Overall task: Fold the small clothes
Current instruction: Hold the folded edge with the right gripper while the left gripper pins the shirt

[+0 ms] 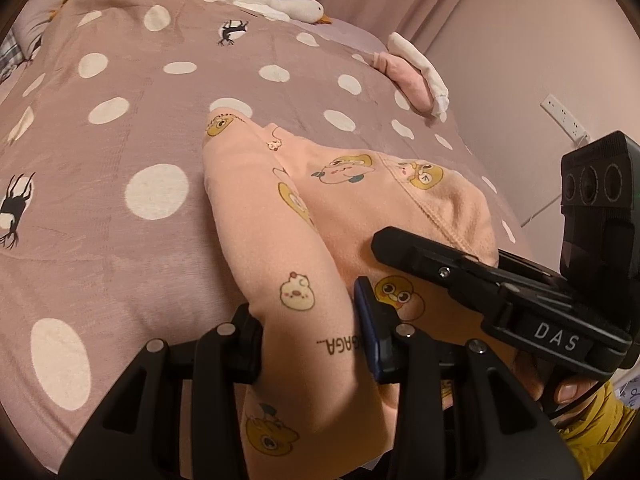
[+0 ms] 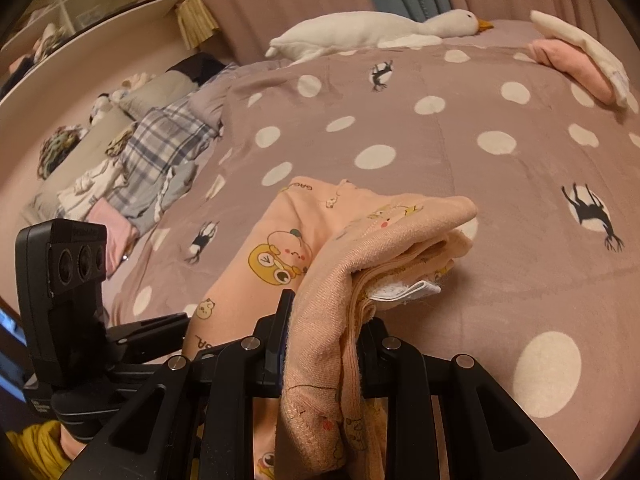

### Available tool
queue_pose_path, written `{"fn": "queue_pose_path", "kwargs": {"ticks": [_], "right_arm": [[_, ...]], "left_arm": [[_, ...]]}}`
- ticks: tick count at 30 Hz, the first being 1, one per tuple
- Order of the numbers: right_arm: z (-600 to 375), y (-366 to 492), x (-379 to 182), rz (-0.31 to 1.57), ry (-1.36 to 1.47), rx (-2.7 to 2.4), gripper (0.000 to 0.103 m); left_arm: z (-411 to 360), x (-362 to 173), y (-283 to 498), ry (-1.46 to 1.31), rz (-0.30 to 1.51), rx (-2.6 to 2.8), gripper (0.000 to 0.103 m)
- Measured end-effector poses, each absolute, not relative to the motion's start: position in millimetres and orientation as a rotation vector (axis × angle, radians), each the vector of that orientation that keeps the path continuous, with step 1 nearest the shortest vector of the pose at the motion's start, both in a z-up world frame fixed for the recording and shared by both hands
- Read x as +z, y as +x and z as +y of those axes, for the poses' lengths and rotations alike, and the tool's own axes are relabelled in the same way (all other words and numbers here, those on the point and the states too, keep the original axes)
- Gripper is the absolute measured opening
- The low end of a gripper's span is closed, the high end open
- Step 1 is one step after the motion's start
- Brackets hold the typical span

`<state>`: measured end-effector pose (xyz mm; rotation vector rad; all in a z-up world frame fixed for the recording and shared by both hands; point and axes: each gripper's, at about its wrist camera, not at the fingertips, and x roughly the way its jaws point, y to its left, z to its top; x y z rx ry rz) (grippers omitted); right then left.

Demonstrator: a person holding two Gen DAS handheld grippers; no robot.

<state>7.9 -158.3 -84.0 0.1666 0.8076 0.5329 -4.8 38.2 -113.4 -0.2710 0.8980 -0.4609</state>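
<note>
A small peach garment with cartoon prints [image 1: 340, 200] lies partly folded on the polka-dot bed cover; it also shows in the right wrist view [image 2: 304, 240]. My left gripper [image 1: 308, 336] is shut on one bunched edge of the garment at the near side. My right gripper [image 2: 324, 344] is shut on the waistband end, with a white label [image 2: 404, 290] hanging out of the fold. The right gripper also shows in the left wrist view [image 1: 480, 280], over the garment's right part. The left gripper's body appears at the left of the right wrist view [image 2: 72, 280].
The pink-brown cover with white dots [image 1: 120, 120] spans the bed. A white goose plush [image 2: 380, 30] lies at the far edge. Folded pink and white clothes [image 2: 576, 60] sit at the far right. A pile of plaid and other clothes [image 2: 152, 160] lies at the left.
</note>
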Motion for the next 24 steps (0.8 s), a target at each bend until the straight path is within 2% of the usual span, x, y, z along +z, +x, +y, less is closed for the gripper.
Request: {"fn": "queue_pose_path", "kwargs": {"ticks": [24], "right_arm": [[-129,24,-69,0.769,0.104,0.573,0.026]], "left_arm": [[74,-105,7,-0.333,0.854,-0.435,0.037]]}}
